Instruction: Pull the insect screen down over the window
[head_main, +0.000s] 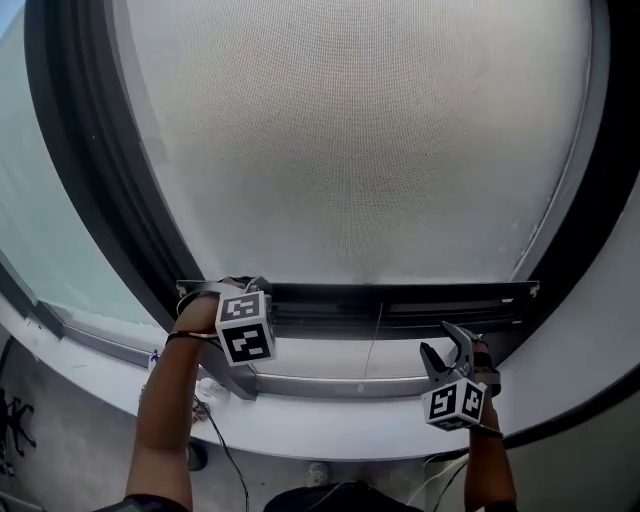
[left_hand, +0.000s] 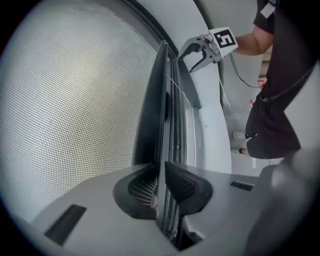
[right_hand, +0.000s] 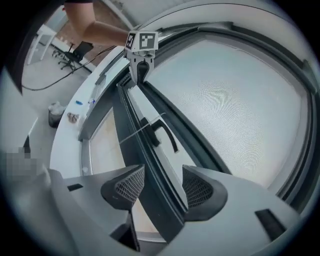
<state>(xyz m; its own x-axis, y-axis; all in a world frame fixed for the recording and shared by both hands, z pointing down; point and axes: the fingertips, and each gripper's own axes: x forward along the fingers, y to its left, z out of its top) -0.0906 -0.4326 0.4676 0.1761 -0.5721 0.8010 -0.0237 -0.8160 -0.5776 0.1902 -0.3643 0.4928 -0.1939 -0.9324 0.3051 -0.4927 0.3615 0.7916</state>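
Your left gripper has its jaws drawn narrow onto the left end of the bottom bar of the insect screen. Only its own view shows the ribbed black pads pinching the bar's thin edge; from the head view the marker cube hides the tips. The screen is a fine, pale grey mesh that hangs far down the window, and its top is cut off by the picture's edge. Its dark metal bar lies level just above the white sill.

Your right gripper stands with its jaws wide, near the bar's right end. In its own view the bar runs between the pads. They seem to stand clear of it, though the wide-angle bend makes that hard to judge. That view also shows a dark hooked handle on the bar, which the head view does not. The head view shows only a thin cord hanging from the bar's middle.
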